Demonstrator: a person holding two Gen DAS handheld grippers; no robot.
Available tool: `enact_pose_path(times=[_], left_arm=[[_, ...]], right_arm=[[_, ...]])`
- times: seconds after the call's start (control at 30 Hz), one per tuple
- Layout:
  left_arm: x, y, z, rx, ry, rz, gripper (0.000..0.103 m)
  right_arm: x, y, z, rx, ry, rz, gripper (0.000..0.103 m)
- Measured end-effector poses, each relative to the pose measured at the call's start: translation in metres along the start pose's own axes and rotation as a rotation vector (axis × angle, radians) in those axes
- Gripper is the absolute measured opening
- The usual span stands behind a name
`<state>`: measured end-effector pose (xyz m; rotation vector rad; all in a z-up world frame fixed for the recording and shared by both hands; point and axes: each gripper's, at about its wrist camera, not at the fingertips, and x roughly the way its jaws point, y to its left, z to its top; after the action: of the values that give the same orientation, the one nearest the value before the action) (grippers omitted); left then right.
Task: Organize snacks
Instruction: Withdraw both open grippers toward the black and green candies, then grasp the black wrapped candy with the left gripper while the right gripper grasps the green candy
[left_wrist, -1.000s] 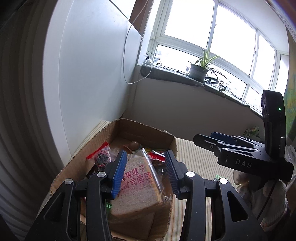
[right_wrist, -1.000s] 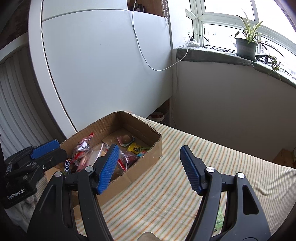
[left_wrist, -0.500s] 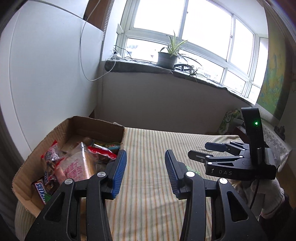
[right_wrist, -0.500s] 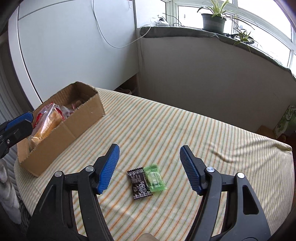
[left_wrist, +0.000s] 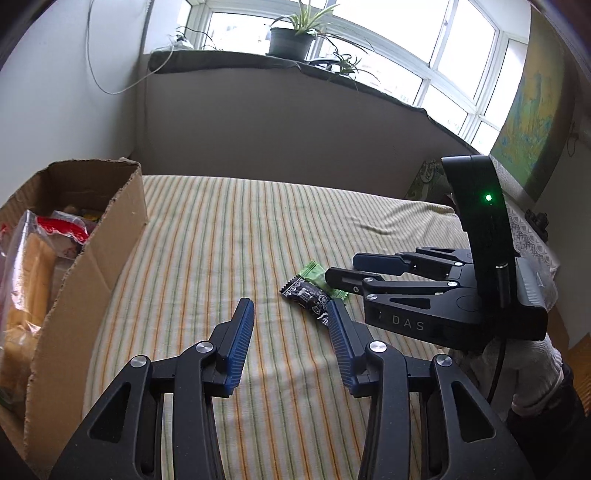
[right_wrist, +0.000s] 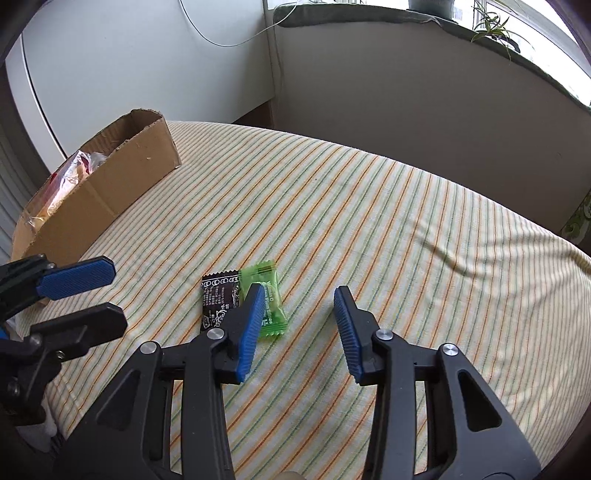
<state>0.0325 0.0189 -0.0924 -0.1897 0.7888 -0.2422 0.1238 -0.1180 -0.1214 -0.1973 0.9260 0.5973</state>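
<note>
A black snack packet (right_wrist: 217, 299) and a green candy packet (right_wrist: 269, 295) lie side by side on the striped tablecloth (right_wrist: 369, 206). They also show in the left wrist view, black (left_wrist: 306, 295) and green (left_wrist: 314, 275). My right gripper (right_wrist: 298, 308) is open and empty, low over the cloth, its left finger overlapping the green packet. My left gripper (left_wrist: 290, 326) is open and empty, just left of the packets. A cardboard box (left_wrist: 92, 266) of snacks, with bagged bread (left_wrist: 29, 273), stands at the left.
The box also shows in the right wrist view (right_wrist: 122, 177) at the table's left end. A grey wall and a windowsill with potted plants (left_wrist: 291, 40) run behind the table. The right gripper's body (left_wrist: 454, 295) sits at the table's right side.
Both grippers have swung right, away from the box, and come down toward the two packets. The bread the left gripper was around now lies in the box. Both stay open.
</note>
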Motion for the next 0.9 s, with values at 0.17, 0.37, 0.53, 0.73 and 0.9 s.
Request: enact_pose_path(times=[0.17, 0.37, 0.53, 0.73, 0.9], left_arm=[[0.011, -0.006, -0.002, 0.008, 0.026, 0.01, 0.037], [0.02, -0.006, -0.001, -0.009, 0.044, 0.012, 0.037], [0.031, -0.012, 0.001, 0.008, 0.06, 0.024, 0.037], [0.042, -0.022, 0.003, 0.037, 0.077, 0.048, 0.037], [0.057, -0.036, 0.009, 0.088, 0.101, 0.08, 0.037]], right_arm=[[0.006, 0.013, -0.001, -0.052, 0.017, 0.01, 0.041], [0.01, 0.011, 0.001, -0.047, 0.011, -0.012, 0.041], [0.011, 0.002, 0.001, -0.035, 0.01, -0.007, 0.035], [0.009, -0.017, 0.002, 0.003, 0.012, -0.012, 0.035], [0.004, -0.031, 0.0, 0.049, 0.008, 0.007, 0.035]])
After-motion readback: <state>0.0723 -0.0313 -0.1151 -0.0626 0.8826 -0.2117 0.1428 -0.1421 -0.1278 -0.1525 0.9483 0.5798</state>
